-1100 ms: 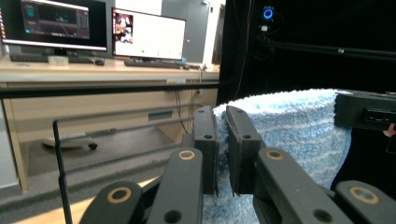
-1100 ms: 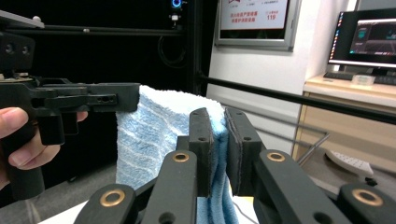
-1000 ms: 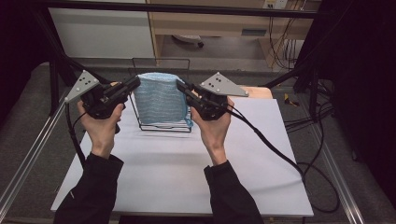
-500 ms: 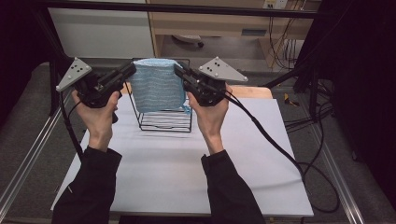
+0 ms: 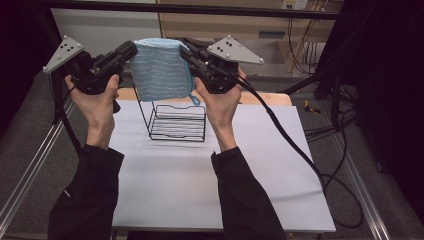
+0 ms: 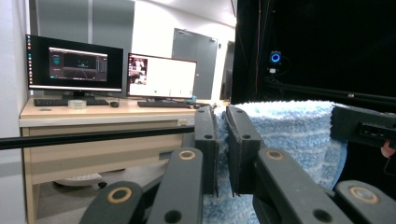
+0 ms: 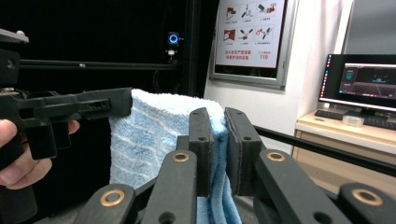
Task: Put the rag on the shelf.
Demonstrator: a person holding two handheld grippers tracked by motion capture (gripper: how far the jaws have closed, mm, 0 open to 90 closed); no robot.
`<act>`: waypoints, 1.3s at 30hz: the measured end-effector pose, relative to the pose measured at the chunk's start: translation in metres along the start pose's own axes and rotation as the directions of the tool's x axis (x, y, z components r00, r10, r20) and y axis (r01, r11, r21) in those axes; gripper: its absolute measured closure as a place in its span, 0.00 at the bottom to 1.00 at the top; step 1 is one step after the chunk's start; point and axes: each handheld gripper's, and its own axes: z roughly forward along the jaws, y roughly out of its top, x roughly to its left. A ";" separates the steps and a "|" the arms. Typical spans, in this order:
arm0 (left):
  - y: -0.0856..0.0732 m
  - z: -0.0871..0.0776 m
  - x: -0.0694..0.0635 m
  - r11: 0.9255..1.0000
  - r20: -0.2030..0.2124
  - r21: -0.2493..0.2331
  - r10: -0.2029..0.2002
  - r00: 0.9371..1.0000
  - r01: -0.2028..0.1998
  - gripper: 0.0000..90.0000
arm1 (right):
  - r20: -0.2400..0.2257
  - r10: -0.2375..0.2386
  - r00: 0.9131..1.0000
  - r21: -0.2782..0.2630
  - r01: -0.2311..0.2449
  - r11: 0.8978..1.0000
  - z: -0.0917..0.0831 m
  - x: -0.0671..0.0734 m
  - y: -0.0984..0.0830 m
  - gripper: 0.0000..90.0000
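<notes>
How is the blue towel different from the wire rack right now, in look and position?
The blue towel is soft, fluffy cloth; the wire rack is thin black open metal. The towel hangs in the air, pinched at its upper corners by the left gripper and right gripper; the rack stands on the white table. Both sit mid-table, towel above rack.

The towel (image 5: 160, 70) at upper centre of the high view is showing as soft, looped terry cloth, pale blue with a rough, fuzzy nap. Below it the rack (image 5: 177, 122) is looking like thin black wire, standing on a counter (image 5: 190, 185) that is presenting a smooth, matt white surface. Both the left hand-held gripper (image 6: 222, 140) and the right hand-held gripper (image 7: 218, 140) are showing matt black plastic jaws with brass-coloured rivets.
</notes>
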 end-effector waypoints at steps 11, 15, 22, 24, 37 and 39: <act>0.014 0.013 0.005 1.000 -0.002 -0.017 -0.007 1.000 0.007 0.93 | 0.015 -0.003 1.000 -0.023 0.004 1.000 0.011 -0.010 0.014 0.91; 0.016 0.017 0.005 0.999 0.003 -0.034 -0.011 1.000 0.011 0.93 | 0.017 -0.006 1.000 -0.037 0.007 0.999 0.013 -0.014 0.018 0.91; 0.025 0.025 0.013 0.999 -0.012 -0.038 0.010 1.000 -0.011 0.93 | 0.019 -0.037 0.999 -0.036 0.037 0.999 0.026 -0.020 0.025 0.91; 0.025 0.030 0.016 0.999 -0.018 -0.042 0.001 1.000 -0.002 0.93 | 0.020 -0.035 0.999 -0.038 0.035 0.999 0.028 -0.021 0.025 0.91; 0.017 0.059 0.036 0.999 -0.049 0.013 0.030 0.998 -0.030 0.93 | 0.042 -0.052 0.998 0.020 0.052 0.998 0.055 -0.040 0.017 0.91; 0.015 0.061 0.039 0.999 -0.053 0.019 0.034 0.998 -0.033 0.93 | 0.042 -0.048 0.998 0.023 0.047 0.999 0.057 -0.041 0.015 0.91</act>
